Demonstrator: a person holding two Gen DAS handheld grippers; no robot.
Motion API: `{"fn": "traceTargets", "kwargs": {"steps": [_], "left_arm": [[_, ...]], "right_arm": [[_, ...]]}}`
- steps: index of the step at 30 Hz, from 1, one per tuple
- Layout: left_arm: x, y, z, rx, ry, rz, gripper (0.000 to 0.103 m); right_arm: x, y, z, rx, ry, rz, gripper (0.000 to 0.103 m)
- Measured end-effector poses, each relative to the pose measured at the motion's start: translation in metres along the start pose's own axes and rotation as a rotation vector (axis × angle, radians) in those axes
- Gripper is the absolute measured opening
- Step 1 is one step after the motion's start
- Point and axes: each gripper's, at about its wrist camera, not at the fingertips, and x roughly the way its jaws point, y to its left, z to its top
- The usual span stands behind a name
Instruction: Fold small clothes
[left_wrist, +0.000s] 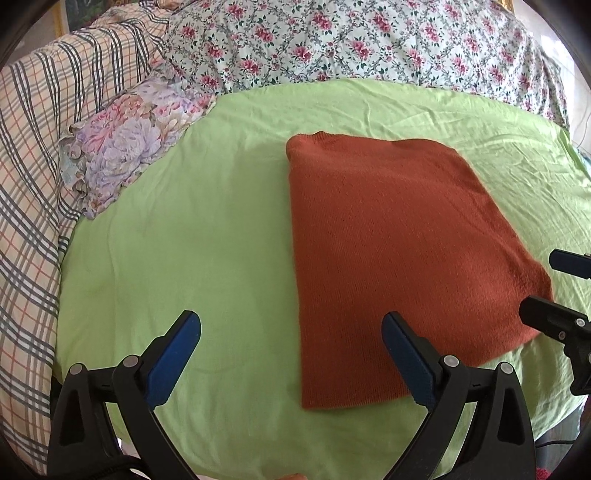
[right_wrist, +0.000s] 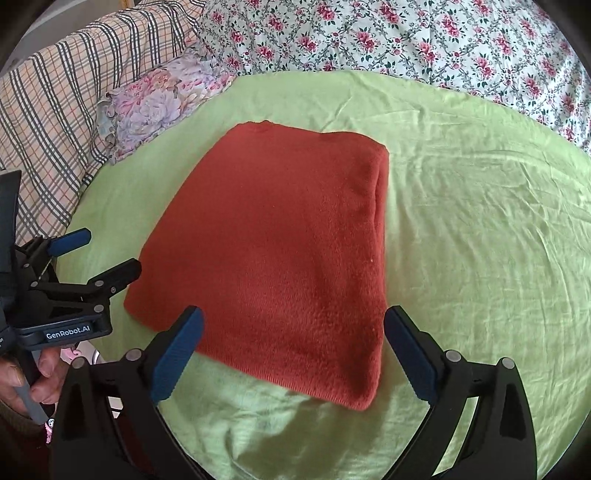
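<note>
A rust-red knitted garment (left_wrist: 388, 240) lies folded into a flat rectangle on the light green sheet (left_wrist: 184, 240). In the left wrist view my left gripper (left_wrist: 291, 319) hovers open over the garment's near left corner, with nothing pressed between its blue pads. The right gripper (left_wrist: 541, 282) shows at the right edge, beside the garment's near right corner. In the right wrist view the right gripper (right_wrist: 294, 314) stands open above the near edge of the folded garment (right_wrist: 280, 240). The left gripper (right_wrist: 110, 249) is open just off its left corner, held by a hand (right_wrist: 44, 369).
A rose-print quilt (left_wrist: 351, 40) is bunched along the far side of the bed. A plaid blanket (left_wrist: 37, 166) and a pastel floral pillow (left_wrist: 125, 140) lie at the left. Wrinkled green sheet (right_wrist: 480, 240) spreads to the garment's right.
</note>
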Motion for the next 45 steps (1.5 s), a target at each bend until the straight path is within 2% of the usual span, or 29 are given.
{"fn": "traceTargets", "kwargs": {"steps": [24,37,45], "left_arm": [[0.02,-0.004,0.024,-0.044,0.003,-0.052,0.099],[0.028,-0.004,0.029,-0.086,0.022,-0.098,0.1],[0.021,-0.005,0.026,-0.091,0.002,-0.109,0.1]], "right_arm": [[0.018,-0.012,0.028,0.052,-0.021,0.045,0.098],[0.025,-0.022,0.031,0.102,-0.007,0.052,0.098],[0.023,-0.023,0.03,0.11,-0.029,0.074,0.098]]}}
